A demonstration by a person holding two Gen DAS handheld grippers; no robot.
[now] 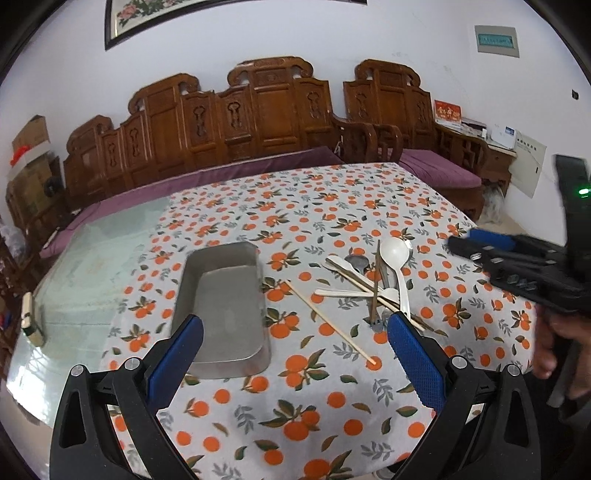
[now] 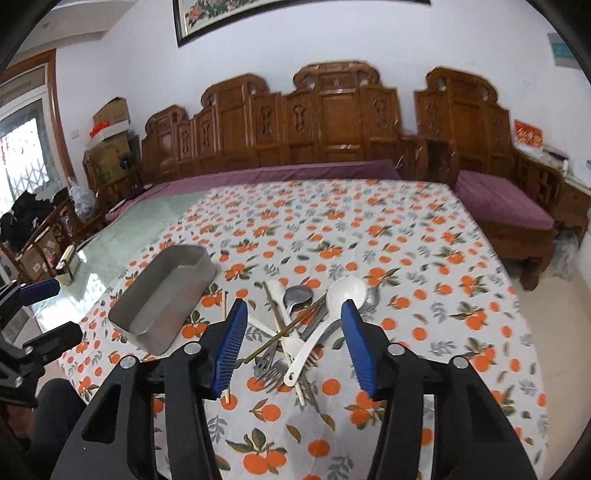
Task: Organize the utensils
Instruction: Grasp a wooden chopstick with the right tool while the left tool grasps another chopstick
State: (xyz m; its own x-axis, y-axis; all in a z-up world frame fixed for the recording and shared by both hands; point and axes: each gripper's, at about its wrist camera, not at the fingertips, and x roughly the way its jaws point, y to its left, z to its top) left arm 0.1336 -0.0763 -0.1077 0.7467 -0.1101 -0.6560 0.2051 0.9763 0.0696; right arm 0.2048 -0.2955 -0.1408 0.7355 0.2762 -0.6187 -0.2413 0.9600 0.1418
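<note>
Hovering with fingers apart, the right gripper (image 2: 291, 345) lines up over the utensil pile (image 2: 299, 325); the left gripper (image 1: 295, 354), likewise spread, waits by the empty tin (image 1: 225, 295) on the worktop (image 1: 332, 406).

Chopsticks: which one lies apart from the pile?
The pale chopstick lying alone between the metal tray and the pile; the other chopsticks cross among spoons.

In the utensil pile (image 2: 299, 332) the forks (image 2: 271, 369) lie partly buried under the white spoon (image 2: 332, 314), the lone chopstick (image 2: 224, 354) passes behind the right hand-held gripper (image 2: 293, 345), and the framed picture (image 1: 155, 14) at 12 o'clock is cropped.
</note>
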